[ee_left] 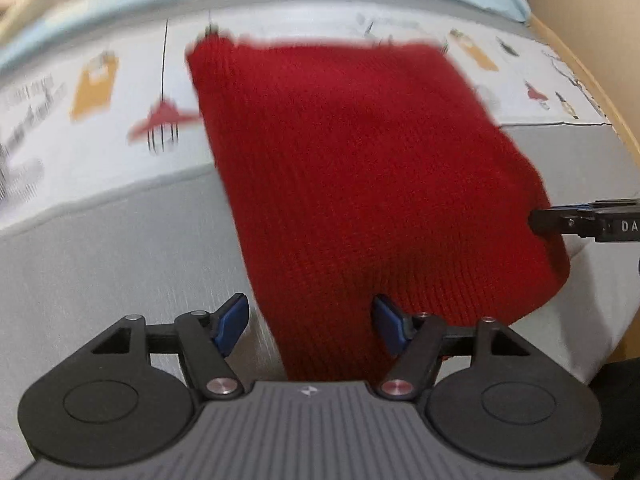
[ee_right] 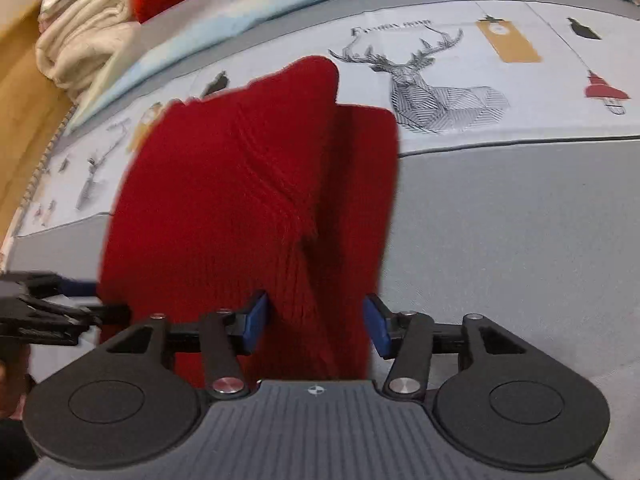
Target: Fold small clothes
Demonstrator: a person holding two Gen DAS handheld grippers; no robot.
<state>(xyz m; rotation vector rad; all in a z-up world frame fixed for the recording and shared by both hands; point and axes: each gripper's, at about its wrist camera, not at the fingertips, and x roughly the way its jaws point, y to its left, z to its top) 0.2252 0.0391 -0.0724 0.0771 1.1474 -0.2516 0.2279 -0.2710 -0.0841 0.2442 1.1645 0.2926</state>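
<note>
Sweater, red knit, lies on bed; soft, limp, likely clingy. Left gripper and right gripper apart, straddling near hem, best hold.

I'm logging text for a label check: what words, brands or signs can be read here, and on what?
"DA": white letters on the right hand-held gripper, cut off by the frame edge.
Printed line above the deer on the sheet: starts with "F", rest too small to read.
Grey lettering at the sheet's left edge, left wrist view: blurred, unreadable.
Small emblem on each gripper body: a sign, no words.
Red knit: no text.
</note>
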